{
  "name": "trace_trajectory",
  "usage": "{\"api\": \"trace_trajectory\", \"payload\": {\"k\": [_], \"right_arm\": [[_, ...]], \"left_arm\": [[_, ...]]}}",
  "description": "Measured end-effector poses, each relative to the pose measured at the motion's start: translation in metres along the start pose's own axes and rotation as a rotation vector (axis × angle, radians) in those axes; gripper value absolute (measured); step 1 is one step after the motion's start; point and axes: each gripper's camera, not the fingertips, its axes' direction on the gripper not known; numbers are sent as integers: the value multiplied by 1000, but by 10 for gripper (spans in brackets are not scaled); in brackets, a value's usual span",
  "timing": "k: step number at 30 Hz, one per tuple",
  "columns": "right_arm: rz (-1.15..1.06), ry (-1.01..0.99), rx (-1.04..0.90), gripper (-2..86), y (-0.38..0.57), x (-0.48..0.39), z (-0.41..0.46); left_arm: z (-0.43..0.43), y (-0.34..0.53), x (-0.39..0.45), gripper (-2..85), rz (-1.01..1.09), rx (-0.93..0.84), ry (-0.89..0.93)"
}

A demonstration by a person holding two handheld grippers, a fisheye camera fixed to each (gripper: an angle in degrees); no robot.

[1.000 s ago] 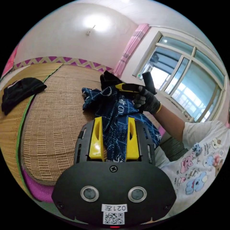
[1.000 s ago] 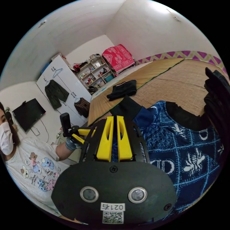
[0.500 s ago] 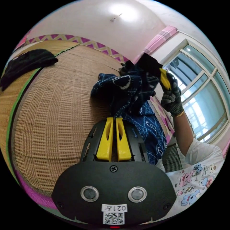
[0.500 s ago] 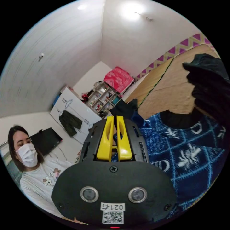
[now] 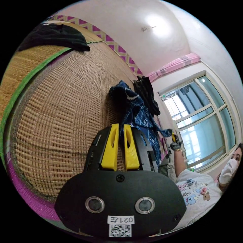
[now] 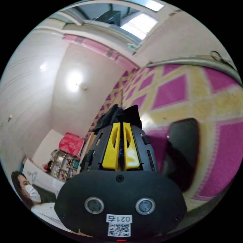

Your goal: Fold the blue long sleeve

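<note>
Blue long sleeve (image 5: 141,114) stretched between both clenched claws.

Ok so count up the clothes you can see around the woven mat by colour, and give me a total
Blue patterned: 1, the long sleeve pinched by the left gripper and stretched across to the right gripper.
Black: 2, a garment lying on the far mat and a bundle right behind the blue one.
Total: 3.

A black garment (image 5: 54,36) lies on the woven mat (image 5: 63,106) near a window (image 5: 202,121).
</note>
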Motion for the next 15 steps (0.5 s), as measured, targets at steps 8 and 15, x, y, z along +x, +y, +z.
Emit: {"api": "trace_trajectory", "payload": {"k": [8, 15], "right_arm": [[126, 20, 185, 5, 1, 74, -115], [171, 100, 81, 18, 9, 103, -132]], "left_arm": [[-24, -73, -33, 80, -38, -7, 71], [-8, -129, -59, 103, -103, -37, 134]]}}
